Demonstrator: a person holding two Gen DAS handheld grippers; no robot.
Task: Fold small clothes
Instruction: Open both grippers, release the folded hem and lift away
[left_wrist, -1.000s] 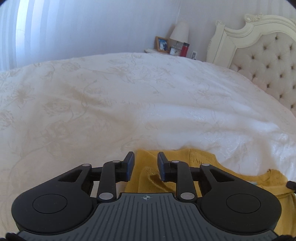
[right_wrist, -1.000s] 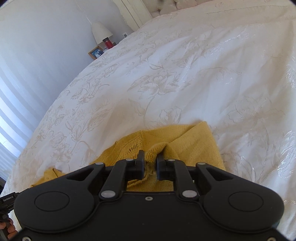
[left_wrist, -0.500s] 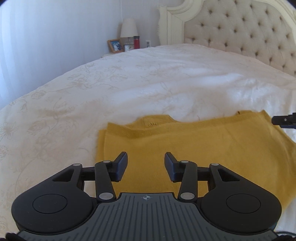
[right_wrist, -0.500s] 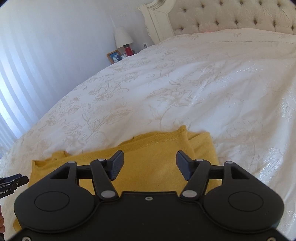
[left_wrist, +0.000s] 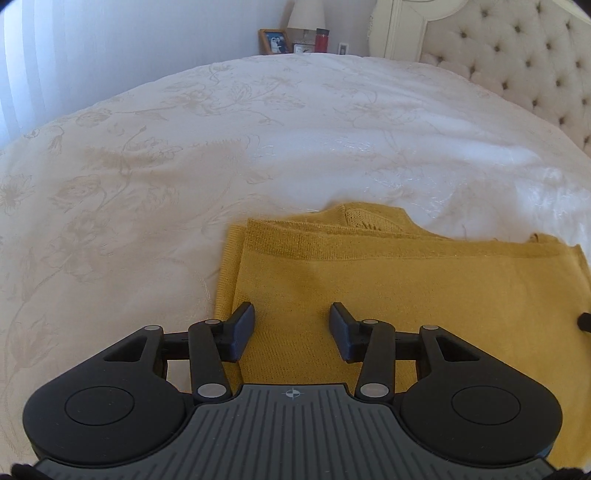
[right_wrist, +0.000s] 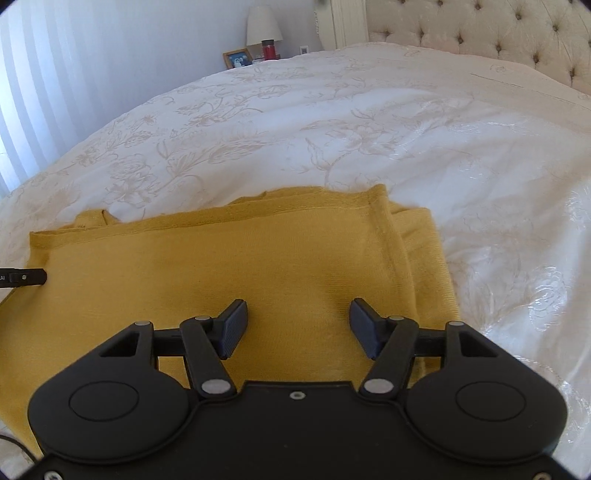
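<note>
Two grippers: both hang over one folded yellow garment on a bed, each tilted downward toward it.
Left gripper fingers: the left gripper (left_wrist: 291, 325) has its two dark fingers spread apart, with nothing pinched between them; only flat yellow cloth shows in the gap.
Left gripper pose: it sits over the garment's left end, its left finger (left_wrist: 242, 330) just inside the cloth's left edge.
Right gripper fingers: the right gripper (right_wrist: 297, 325) has its fingers spread wider than the left pair, again with nothing gripped, only cloth seen below.
Right gripper pose: it sits over the garment's right half, its right finger (right_wrist: 365, 326) close to the folded right edge.
Other gripper in sight: a black tip of the left gripper pokes in at the left border of the right wrist view; on it a small scrap of white lettering ends in "AI", the rest cut off.
Garment: the yellow knit garment (left_wrist: 388, 295) lies flat in a rough rectangle, layers stacked, a ribbed hem along its far edge.
Bed: the white bedspread (left_wrist: 184, 166) has a pale flower pattern; a tufted headboard (left_wrist: 517, 55) stands at the far right.
Nightstand items: a lamp (left_wrist: 306, 14), a framed photo (left_wrist: 274, 40) and a red bottle (left_wrist: 321, 38) stand far behind, their markings too small to read.
</note>
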